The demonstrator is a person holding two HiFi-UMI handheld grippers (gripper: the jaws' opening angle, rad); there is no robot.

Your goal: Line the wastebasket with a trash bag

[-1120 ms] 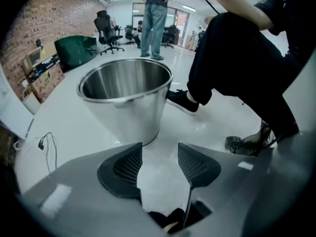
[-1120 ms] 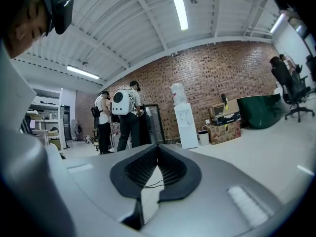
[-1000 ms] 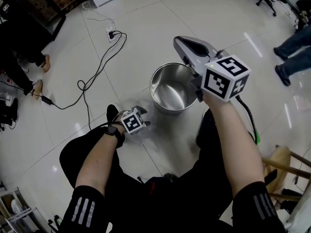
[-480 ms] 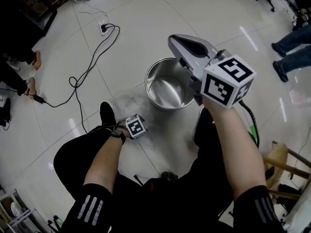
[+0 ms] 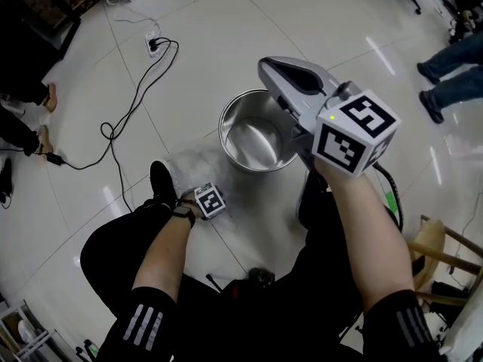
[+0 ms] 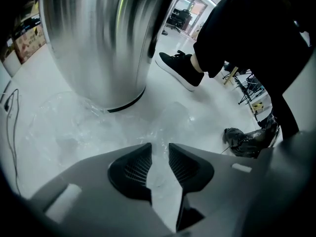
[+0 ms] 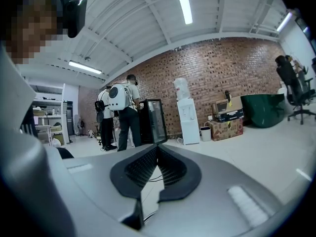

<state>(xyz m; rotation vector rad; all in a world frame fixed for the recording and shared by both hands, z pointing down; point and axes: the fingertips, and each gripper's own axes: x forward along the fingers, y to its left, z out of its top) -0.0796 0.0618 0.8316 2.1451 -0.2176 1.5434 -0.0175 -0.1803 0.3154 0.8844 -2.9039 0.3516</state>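
The left tongs point steeply down at the white tiled floor, just beside the foot of the steel wastebasket. Their jaws have just been closing and now stand narrow but not yet together. A fold of the clear trash bag rises into the gap between the tips, and I cannot see the pads pressing on it. The bag lies crumpled and flat on the floor (it is thin and almost the same colour as the tiles), and it touches the base of the wastebasket on the person's left side. The wastebasket stands upright with no liner inside, only its shiny bottom. The right tongs are clenched with nothing between them. They are held high above the right rim of the wastebasket and look across the room at a brick wall. A black shoe stands near the wastebasket, and a black cable runs over the floor well apart from it.
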